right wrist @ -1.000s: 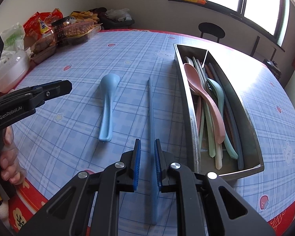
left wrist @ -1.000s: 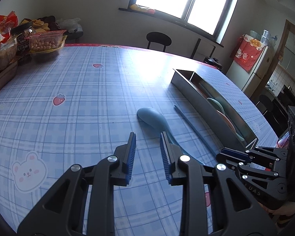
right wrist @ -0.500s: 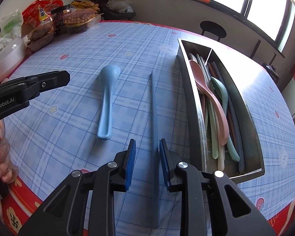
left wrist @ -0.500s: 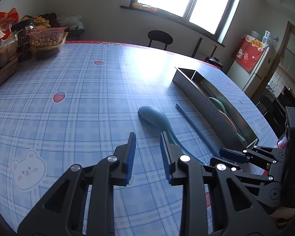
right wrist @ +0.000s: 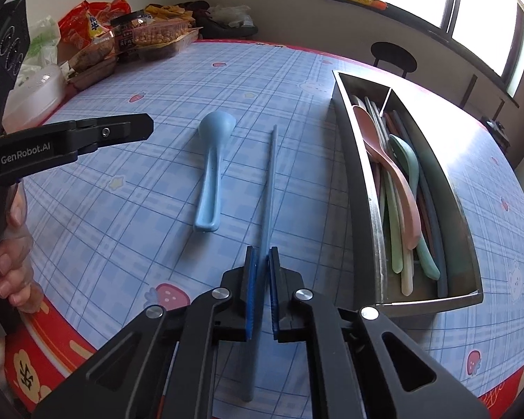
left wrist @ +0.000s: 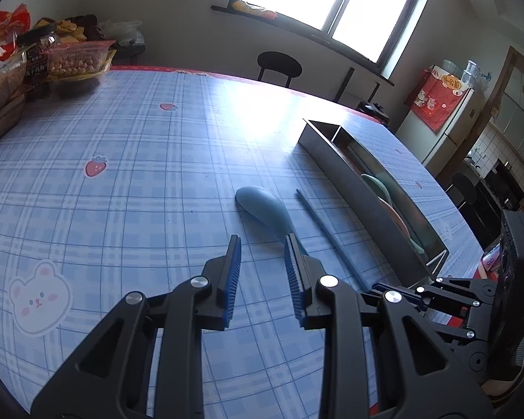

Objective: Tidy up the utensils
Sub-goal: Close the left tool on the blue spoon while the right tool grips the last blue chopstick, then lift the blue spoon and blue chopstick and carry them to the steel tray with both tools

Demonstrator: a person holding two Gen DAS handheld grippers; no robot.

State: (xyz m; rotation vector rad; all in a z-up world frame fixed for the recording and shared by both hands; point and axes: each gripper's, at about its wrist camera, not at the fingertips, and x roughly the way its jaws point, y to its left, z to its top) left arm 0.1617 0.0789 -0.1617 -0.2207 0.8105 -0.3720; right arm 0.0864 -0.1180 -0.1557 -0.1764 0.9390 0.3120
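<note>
A blue chopstick (right wrist: 268, 188) lies on the checked tablecloth, pointing away from me. My right gripper (right wrist: 261, 255) has closed its pads on the chopstick's near part. A light blue spoon (right wrist: 211, 160) lies to its left, bowl far. In the left wrist view the spoon (left wrist: 262, 207) lies just ahead of my left gripper (left wrist: 262, 244), which is open and empty above the cloth. The chopstick (left wrist: 328, 234) and the right gripper (left wrist: 401, 289) show to its right. The steel utensil tray (right wrist: 359, 181) holds several spoons and chopsticks.
Snack bags and food boxes (right wrist: 129, 38) crowd the table's far left. A white lidded container (right wrist: 35, 94) stands at the left edge. A black chair (right wrist: 394, 57) stands beyond the table. The table's red border (right wrist: 70, 342) runs close below the grippers.
My right gripper opened, moved forward over the chopstick, then closed on it. My left gripper stayed open and barely moved.
</note>
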